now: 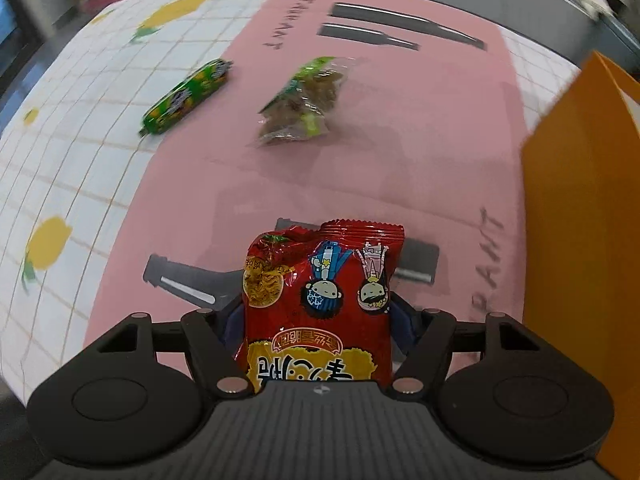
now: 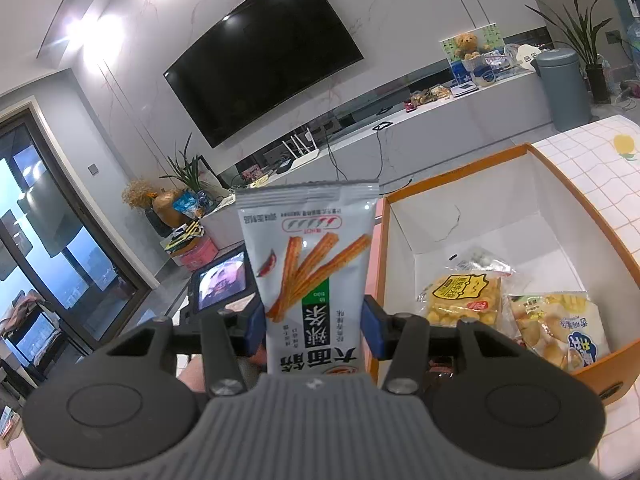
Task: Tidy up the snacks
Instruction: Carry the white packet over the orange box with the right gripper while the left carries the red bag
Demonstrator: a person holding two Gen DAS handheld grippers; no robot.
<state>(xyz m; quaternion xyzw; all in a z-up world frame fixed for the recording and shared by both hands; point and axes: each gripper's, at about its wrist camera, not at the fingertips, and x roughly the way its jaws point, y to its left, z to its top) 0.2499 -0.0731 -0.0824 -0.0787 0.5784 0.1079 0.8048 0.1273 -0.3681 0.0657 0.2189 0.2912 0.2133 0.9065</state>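
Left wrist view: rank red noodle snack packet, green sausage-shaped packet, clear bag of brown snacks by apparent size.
1. Red noodle snack packet, largest, though it sits between the left gripper fingers, nearest the lens.
2. Clear bag of brown snacks.
3. Green sausage-shaped packet; close to the bag, so that order is unsure.

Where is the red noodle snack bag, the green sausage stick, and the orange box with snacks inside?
red noodle snack bag (image 1: 320, 300): left wrist view, on the two cartoon faces.
green sausage stick (image 1: 186, 96): left wrist view, middle of its wrapper.
orange box (image 2: 460, 216): right wrist view, on its white inner back wall.
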